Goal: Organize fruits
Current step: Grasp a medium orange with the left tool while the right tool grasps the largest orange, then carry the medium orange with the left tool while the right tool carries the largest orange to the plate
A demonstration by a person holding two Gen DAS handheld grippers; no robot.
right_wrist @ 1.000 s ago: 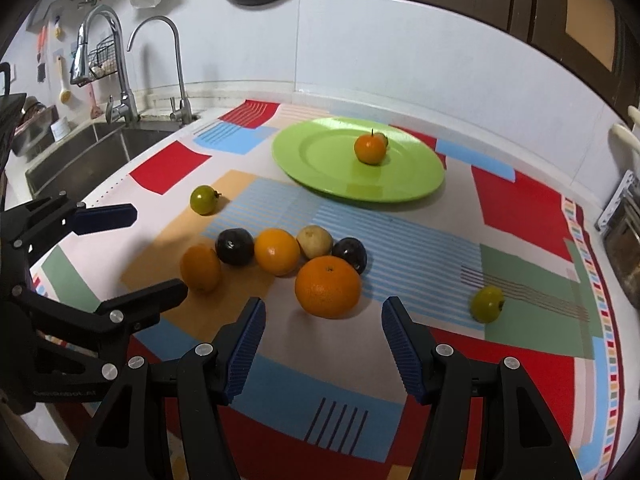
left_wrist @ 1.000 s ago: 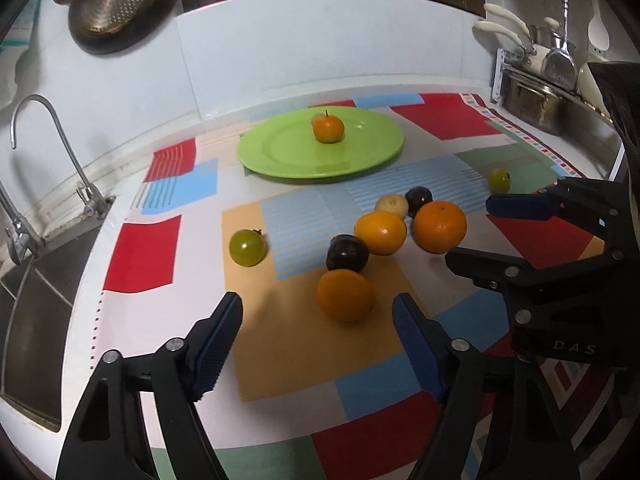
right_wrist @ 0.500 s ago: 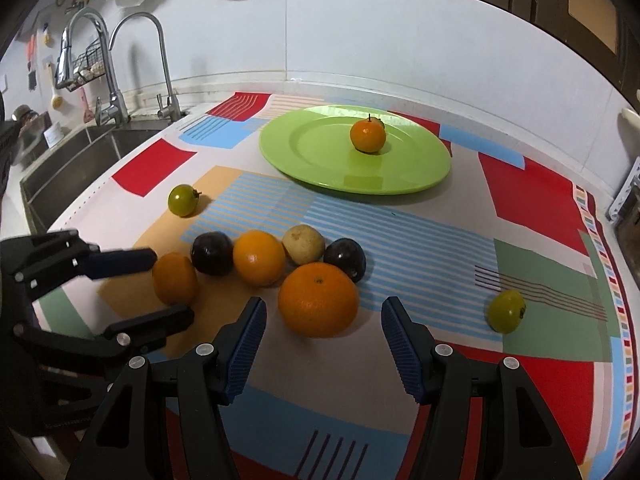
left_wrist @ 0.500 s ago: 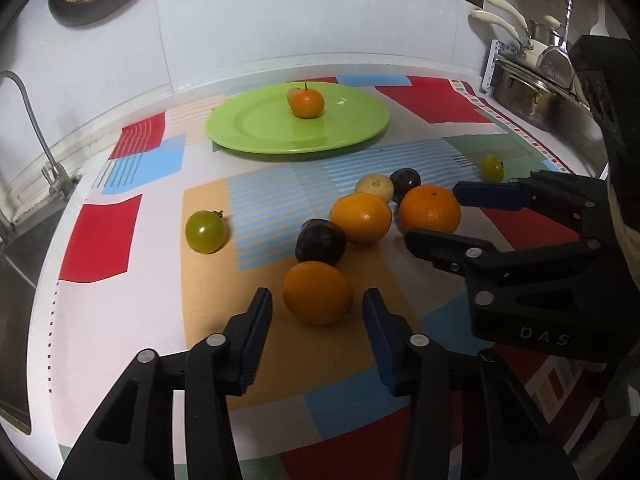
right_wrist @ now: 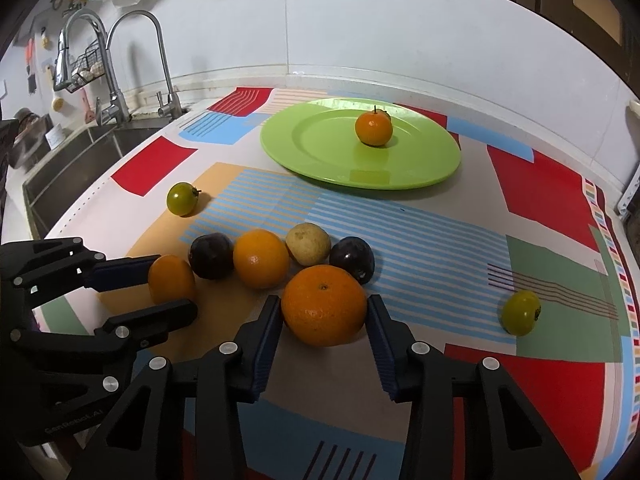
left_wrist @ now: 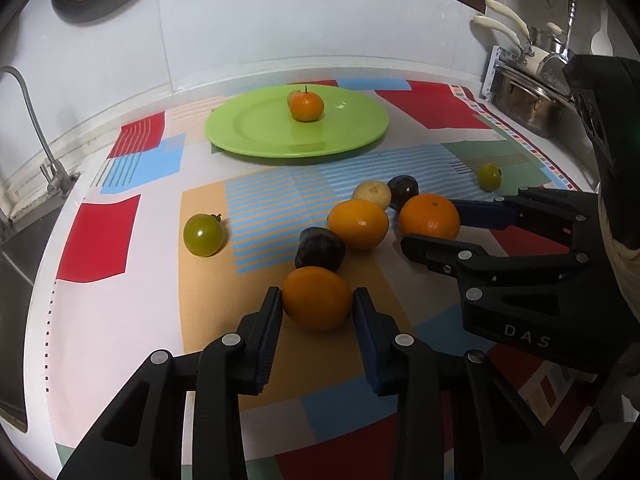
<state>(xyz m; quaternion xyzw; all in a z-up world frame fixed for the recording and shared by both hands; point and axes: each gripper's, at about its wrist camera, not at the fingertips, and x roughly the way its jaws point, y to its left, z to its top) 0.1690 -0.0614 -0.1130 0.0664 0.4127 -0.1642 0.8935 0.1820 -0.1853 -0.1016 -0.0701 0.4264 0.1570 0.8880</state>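
The left gripper (left_wrist: 316,300) has its jaws clenched on a small orange (left_wrist: 317,297); the right gripper (right_wrist: 323,312) grasps a larger orange (right_wrist: 324,305), both still on the tabletop (left_wrist: 120,320). Beyond the jaws lies the green plate (left_wrist: 248,136) (probably their destination), already holding one tangerine (left_wrist: 307,106).

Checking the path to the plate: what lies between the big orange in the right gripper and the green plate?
In the right wrist view, a pale yellowish fruit and a dark plum sit just behind the big orange; beyond them, bare striped mat up to the green plate.
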